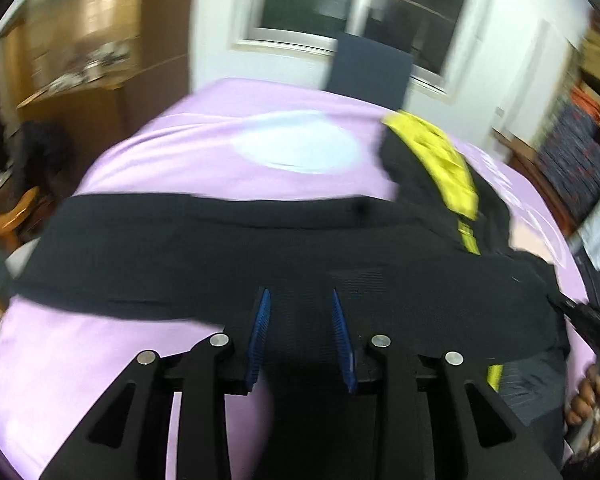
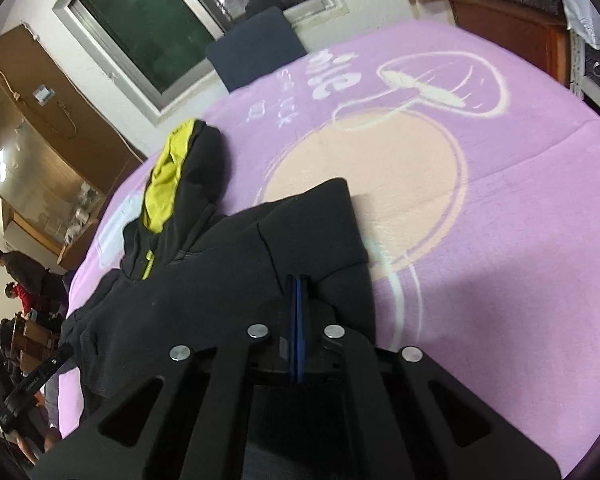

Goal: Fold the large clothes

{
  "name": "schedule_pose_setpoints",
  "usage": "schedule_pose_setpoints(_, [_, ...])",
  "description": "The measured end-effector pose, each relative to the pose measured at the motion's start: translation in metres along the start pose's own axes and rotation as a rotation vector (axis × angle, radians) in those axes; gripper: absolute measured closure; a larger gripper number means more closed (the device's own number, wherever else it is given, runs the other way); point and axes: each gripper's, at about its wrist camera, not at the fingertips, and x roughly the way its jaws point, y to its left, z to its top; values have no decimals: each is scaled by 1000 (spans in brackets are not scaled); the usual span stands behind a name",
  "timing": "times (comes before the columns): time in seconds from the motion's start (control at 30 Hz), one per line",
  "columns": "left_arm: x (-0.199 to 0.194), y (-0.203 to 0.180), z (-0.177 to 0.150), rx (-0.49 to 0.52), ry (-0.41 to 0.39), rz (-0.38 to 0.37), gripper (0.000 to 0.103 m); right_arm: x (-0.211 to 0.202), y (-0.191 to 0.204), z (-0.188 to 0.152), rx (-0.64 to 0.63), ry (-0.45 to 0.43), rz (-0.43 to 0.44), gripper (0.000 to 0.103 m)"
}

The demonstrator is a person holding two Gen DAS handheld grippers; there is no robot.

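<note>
A black hoodie with a yellow-lined hood lies spread across a lilac blanket on a bed; the left tongs hover over its fabric, blue pads slightly parted and holding nothing; the right tongs are pressed together at the garment's edge, though whether cloth is caught between them is unclear.

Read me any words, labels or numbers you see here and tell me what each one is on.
Pale characters on the purple blanket, beside its mushroom drawing: stylised and seen at an angle, not readable.
Black hoodie with yellow hood lining: no print or label visible.
Nothing else carries text.
</note>
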Motion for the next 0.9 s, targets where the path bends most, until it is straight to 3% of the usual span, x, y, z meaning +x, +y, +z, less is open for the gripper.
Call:
schedule_pose_setpoints(0.23, [-18, 92, -8, -218, 27, 71, 72, -54, 59, -31, -113, -41, 155, 99])
schedule_pose_setpoints(0.37, [-31, 144, -11, -339, 48, 62, 73, -42, 77, -61, -131, 71, 143, 98])
schedule_pose_setpoints(0.5, [-45, 185, -9, -397, 69, 38, 73, -61, 74, -76, -109, 50, 163, 97])
schedule_pose_setpoints(0.67, [-43, 201, -5, -437, 83, -14, 66, -84, 90, -81, -145, 3, 159, 79])
schedule_pose_setpoints(0.9, [-20, 198, -2, -480, 92, -56, 59, -96, 107, -91, -192, -34, 153, 69])
